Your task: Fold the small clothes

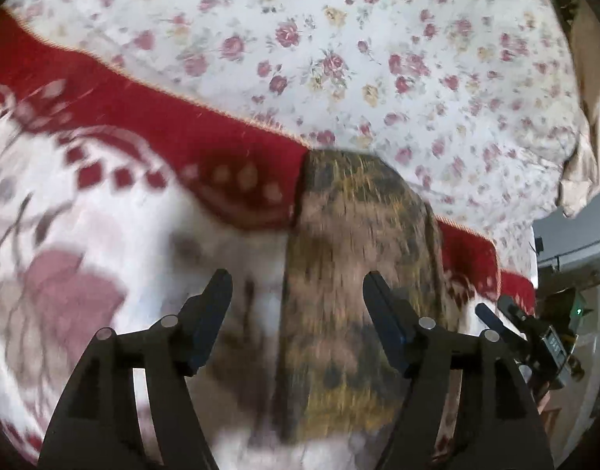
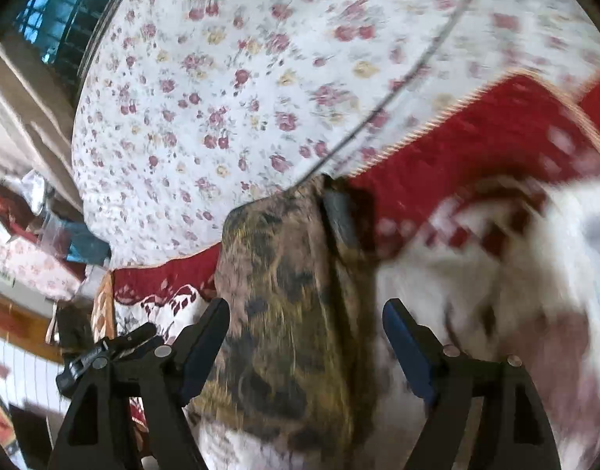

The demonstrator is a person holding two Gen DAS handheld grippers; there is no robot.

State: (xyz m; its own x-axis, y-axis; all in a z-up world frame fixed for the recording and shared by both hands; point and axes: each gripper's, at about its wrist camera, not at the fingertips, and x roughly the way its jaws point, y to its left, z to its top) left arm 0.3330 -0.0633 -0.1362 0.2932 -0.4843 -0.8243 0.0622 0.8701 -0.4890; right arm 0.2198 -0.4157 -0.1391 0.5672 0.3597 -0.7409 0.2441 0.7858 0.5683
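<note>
Lying on the red-and-white blanket point(image 1: 104, 203) is a folded brown patterned garment point(image 1: 350, 258). Left tongs point(image 1: 298, 278) and right tongs point(image 2: 305, 307) both released, grasping nothing.

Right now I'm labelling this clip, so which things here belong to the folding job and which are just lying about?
Job:
- brown patterned garment
- left gripper, open
- right gripper, open

Lying about:
- red-bordered blanket
- floral sheet
- clutter beside the bed

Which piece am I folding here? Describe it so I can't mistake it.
Start at the bed's rose-print sheet, then the red-bordered white blanket spread over it. On that blanket lies a narrow brown-and-mustard mottled garment, folded into a long strip. It is the only dark, blotchy cloth there.
</note>
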